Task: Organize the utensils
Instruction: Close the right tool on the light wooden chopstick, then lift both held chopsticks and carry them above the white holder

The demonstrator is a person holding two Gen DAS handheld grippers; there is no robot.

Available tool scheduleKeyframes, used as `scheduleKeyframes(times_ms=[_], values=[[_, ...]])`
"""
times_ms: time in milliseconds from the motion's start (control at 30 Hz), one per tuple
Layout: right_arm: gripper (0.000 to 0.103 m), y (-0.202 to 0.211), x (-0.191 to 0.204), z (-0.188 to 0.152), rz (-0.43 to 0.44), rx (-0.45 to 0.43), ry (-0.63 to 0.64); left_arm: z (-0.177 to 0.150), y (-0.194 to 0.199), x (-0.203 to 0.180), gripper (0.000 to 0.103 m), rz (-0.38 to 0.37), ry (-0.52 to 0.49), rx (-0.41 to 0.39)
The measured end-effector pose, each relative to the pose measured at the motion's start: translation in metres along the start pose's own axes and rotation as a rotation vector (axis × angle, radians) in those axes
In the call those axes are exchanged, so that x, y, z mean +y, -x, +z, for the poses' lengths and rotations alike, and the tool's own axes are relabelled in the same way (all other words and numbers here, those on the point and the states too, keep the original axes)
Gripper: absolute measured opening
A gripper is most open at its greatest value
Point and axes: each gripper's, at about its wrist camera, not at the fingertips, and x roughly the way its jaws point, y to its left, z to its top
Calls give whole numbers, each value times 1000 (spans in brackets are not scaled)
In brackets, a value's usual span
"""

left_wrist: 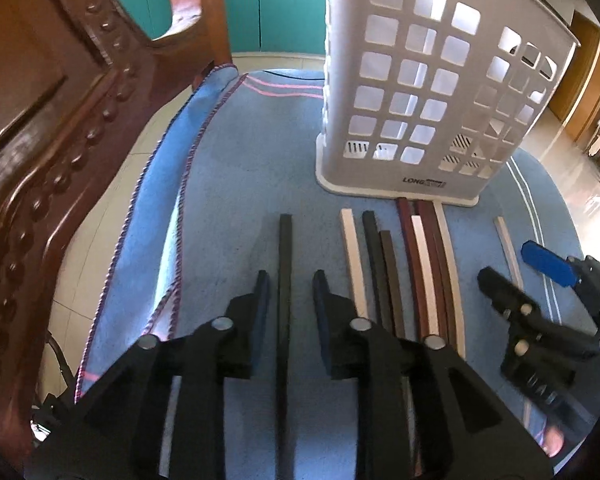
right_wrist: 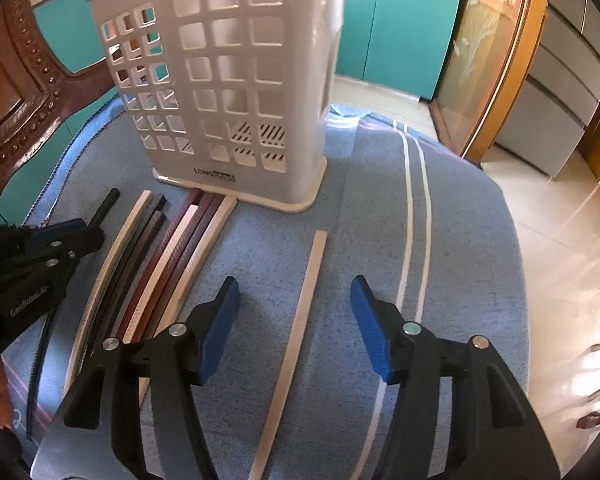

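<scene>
my left gripper (left_wrist: pixel 288 280): black frame, navy pads, silver rivets
my right gripper (right_wrist: pixel 296 296): black frame, ribbed blue pads (right_wrist: pixel 370 328), silver rivets
my skin: bare fingertip (left_wrist: pixel 553 438)

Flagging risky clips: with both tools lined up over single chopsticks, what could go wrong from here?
The black chopstick lies flat on the blue cloth, so the open left tool may pinch fabric. The beige chopstick sits off-centre in the open right tool and could slip. The bundle lies close beside the left tool.
</scene>
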Motion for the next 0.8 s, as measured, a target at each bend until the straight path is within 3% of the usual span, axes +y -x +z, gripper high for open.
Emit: scheduleKeyframes(times_ms=[333,500,567,633,700,800], values=[[58,1,-4,-2,25,9,-18,14,-3,-2,34,7,-13,9],[57,-3,-7,2,33,12,-18,2,2,-5,34,6,-19,12],[47,-1,-7,2,47,5,-24,1,3,-5,34,4,-15,13],[21,-1,-7,2,60,-2,-49,1,2,-3,32,-2,-2,11],[9,-2,-16,4,111,0,-101,0,1,2,16,7,17,4],[7,-2,-25,5,168,2,-156,0,1,11,7,-4,47,-1]])
